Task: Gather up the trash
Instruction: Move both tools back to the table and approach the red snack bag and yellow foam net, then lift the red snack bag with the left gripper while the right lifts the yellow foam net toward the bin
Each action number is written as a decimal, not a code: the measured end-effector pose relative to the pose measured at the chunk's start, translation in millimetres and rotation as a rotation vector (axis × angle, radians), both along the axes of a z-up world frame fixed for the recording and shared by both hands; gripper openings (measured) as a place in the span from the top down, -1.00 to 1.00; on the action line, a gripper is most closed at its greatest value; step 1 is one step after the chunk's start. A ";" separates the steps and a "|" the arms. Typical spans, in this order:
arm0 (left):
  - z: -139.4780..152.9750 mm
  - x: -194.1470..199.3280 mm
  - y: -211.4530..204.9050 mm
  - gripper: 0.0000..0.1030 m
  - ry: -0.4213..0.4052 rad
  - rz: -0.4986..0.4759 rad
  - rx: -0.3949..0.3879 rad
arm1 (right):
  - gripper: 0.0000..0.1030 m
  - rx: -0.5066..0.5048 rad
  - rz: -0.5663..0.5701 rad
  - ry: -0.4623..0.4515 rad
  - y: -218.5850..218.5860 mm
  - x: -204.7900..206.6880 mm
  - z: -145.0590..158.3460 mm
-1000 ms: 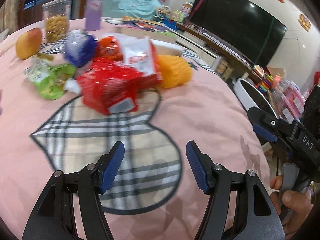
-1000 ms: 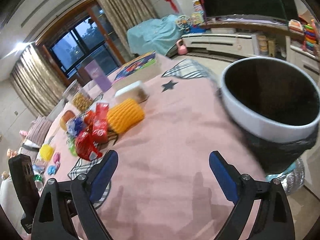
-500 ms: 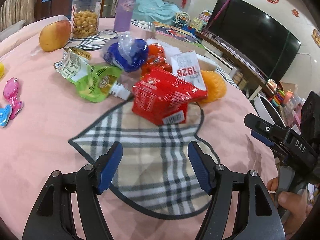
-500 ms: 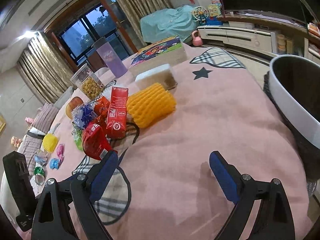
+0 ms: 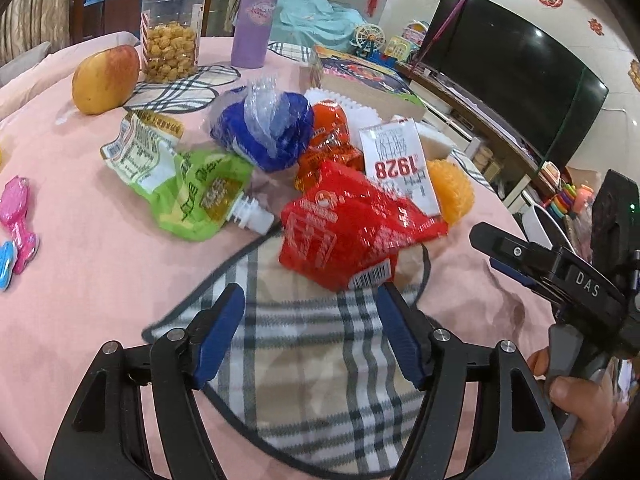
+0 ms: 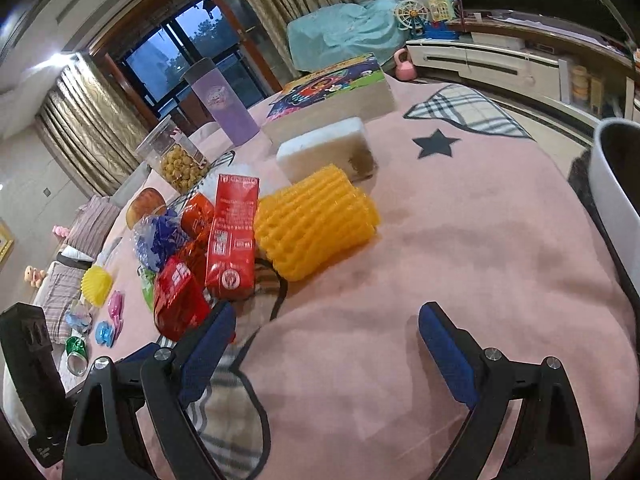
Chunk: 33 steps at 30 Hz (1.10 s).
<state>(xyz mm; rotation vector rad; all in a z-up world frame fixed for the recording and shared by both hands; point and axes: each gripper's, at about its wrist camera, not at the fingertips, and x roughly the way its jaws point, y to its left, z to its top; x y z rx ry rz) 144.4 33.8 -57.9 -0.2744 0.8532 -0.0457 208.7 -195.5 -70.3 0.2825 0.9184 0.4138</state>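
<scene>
1. Left gripper [image 5: 310, 334], jaws open and empty, just short of red pouch [image 5: 348, 232], whose barcode corner points at it.
2. Right gripper [image 6: 326, 340], jaws open, empty; carton [image 6: 234, 236] runs near-to-far on pink tabletop [image 6: 460, 248].

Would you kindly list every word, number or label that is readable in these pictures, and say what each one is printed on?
"1928", upside down: on the white face of the carton in the trash pile.
"DAS": on the black body of the right tongs.
Too small or blurred to read: the print on the red packet, the green pouch, the purple cup's round badge and the red side of the carton.
</scene>
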 end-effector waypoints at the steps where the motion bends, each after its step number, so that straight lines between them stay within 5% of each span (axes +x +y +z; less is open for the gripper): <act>1: -0.4 1.6 0.7 -0.36 0.001 0.001 -0.001 | -0.83 0.003 0.004 -0.003 1.4 4.3 0.3; 10: -2.3 21.7 -1.2 -0.34 -0.004 -0.020 -0.008 | -0.82 0.001 0.021 -0.009 14.5 36.6 -4.6; 11: -2.1 23.1 -2.4 -0.21 -0.009 -0.027 -0.008 | -0.80 0.006 0.026 -0.005 15.8 38.9 -6.4; 14: -4.4 26.7 -8.9 0.35 -0.003 -0.071 -0.008 | -0.43 0.002 0.029 -0.013 17.5 41.5 -9.1; 15: -5.1 26.6 -10.8 0.38 -0.002 -0.079 -0.005 | -0.31 0.004 0.031 -0.013 17.2 41.2 -9.6; 19: -2.6 22.1 -12.0 0.43 -0.020 -0.081 -0.010 | -0.26 0.004 0.036 -0.017 14.3 36.1 -9.2; 24: -0.7 14.5 -15.0 0.47 -0.024 -0.085 -0.017 | 0.31 0.031 0.028 -0.024 1.9 24.6 -4.7; 33: 4.9 0.5 -18.8 0.50 -0.037 -0.090 -0.027 | 0.68 0.041 0.004 -0.029 -16.7 5.6 5.0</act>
